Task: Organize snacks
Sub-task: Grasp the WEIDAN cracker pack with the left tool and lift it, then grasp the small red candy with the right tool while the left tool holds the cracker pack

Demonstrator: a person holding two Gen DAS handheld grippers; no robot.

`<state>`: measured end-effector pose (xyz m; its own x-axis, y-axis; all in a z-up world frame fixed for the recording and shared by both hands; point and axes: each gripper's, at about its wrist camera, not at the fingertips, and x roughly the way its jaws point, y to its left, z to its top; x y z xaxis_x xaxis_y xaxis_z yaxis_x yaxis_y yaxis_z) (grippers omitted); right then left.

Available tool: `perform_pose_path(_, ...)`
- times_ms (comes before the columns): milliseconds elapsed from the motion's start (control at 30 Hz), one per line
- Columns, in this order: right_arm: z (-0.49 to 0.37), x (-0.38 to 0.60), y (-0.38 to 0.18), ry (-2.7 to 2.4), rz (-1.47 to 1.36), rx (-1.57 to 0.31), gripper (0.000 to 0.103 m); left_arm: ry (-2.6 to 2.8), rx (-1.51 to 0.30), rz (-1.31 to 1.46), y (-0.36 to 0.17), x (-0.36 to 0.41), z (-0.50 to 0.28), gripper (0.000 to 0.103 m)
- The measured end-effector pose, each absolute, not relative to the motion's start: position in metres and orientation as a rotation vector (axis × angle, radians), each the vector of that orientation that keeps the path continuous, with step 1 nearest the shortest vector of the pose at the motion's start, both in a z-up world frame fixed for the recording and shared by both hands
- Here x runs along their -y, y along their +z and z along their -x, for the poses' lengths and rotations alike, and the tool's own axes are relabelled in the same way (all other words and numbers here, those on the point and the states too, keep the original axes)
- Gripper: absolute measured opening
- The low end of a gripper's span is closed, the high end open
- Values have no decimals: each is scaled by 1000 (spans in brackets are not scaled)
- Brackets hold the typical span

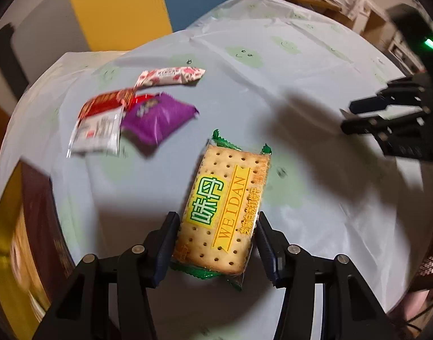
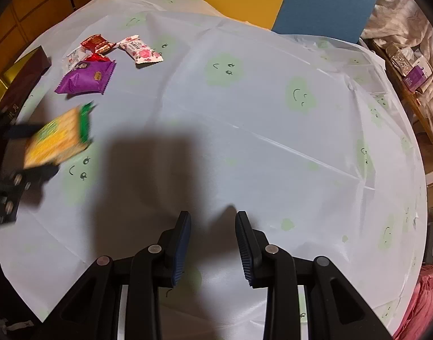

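Observation:
My left gripper (image 1: 216,226) is shut on a cracker packet (image 1: 226,206) with green ends and yellow "WEIDAN" print, held above the table. In the right wrist view the packet (image 2: 57,138) shows blurred at the left, between the left gripper's fingers. Beyond it lie a purple packet (image 1: 157,119), a red and white packet (image 1: 99,121) and a pink flowered packet (image 1: 171,76) in a loose group. My right gripper (image 2: 213,226) is open and empty over bare tablecloth; it also shows at the right edge of the left wrist view (image 1: 358,116).
The round table has a pale blue cloth (image 2: 259,107) with green smiley blobs. A dark brown box (image 2: 21,76) with a gold inside stands at the left table edge. Yellow and blue chair backs (image 2: 324,5) stand behind. Cluttered shelves (image 2: 409,65) are at the right.

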<state>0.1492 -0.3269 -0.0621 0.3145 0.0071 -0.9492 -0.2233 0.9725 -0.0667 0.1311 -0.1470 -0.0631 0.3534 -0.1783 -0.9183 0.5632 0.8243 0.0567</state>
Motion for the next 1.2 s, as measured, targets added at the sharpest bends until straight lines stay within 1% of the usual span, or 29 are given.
perform_pose_path(233, -146, 326, -60, 141, 195, -1232, 33, -472, -999, -337, -67, 130, -71, 54)
perform_pose_path(467, -139, 320, -47, 171, 152, -1174, 33, -453, -894, -266, -70, 111, -40, 54)
perform_pose_path(767, -141, 296, -26, 295, 52, -1117, 32, -483, -840, -221, -71, 102, -34, 54)
perform_pose_path(1033, -190, 229, 1, 426, 50, -1059, 32, -489, -804, -193, -74, 99, -31, 54)
perform_pose_path(1200, -225, 186, 3, 431, 102, -1048, 31, -498, -800, -174, -74, 97, -32, 54)
